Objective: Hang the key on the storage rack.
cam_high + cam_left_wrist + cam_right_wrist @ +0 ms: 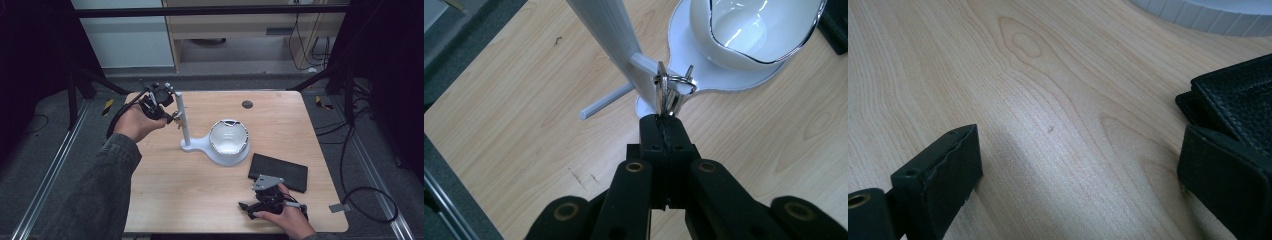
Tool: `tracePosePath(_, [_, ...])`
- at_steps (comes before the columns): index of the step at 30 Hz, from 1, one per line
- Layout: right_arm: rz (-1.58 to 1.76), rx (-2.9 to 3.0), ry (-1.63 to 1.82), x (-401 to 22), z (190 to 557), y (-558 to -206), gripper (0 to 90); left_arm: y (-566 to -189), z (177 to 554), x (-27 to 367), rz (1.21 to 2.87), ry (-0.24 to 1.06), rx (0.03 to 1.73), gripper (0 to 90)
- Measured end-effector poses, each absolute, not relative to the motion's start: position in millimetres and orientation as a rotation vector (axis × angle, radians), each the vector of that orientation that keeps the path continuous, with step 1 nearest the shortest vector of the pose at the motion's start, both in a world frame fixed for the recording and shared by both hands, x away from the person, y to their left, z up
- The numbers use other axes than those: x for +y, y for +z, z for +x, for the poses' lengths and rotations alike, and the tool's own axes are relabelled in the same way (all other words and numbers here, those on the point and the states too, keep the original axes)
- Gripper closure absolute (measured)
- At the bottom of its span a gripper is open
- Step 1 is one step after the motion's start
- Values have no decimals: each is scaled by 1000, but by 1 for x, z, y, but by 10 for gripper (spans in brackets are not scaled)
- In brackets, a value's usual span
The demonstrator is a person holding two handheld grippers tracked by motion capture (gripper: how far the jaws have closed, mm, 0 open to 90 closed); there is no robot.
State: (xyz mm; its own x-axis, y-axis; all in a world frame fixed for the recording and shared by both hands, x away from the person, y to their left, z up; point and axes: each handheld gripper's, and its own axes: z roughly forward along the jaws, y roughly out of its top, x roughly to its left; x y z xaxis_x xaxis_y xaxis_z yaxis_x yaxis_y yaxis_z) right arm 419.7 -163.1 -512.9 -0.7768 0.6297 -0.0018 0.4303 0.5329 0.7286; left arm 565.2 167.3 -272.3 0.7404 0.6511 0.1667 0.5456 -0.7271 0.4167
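Left gripper (663, 120), jaws clenched on a bunch of keys (667, 92) whose ring hangs on a peg of the white stand (183, 120), near the table's (175, 190) far left. The stand's base carries a white bowl (228, 137). Right gripper (1078, 165), jaws released, rests low over the table beside a black wallet (278, 171).

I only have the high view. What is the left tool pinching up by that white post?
Observer: The left tool is shut on a bunch of keys; their ring sits at the tip of a peg on the stand.
Operator: And the right tool, is anything in it?
Observer: No. The right tool is open, with bare table between its jaws and the black wallet close by one jaw.
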Motion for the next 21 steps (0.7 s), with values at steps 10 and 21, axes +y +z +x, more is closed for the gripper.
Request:
tracePosePath(10, [888, 2508, 1082, -163, 420, -513, 44, -263, 561, 160, 2593, 487, 914, 894])
tracePosePath(21, [874, 2510, 1078, -164, 420, -513, 44, -265, 559, 162, 2520, 598, 925, 755])
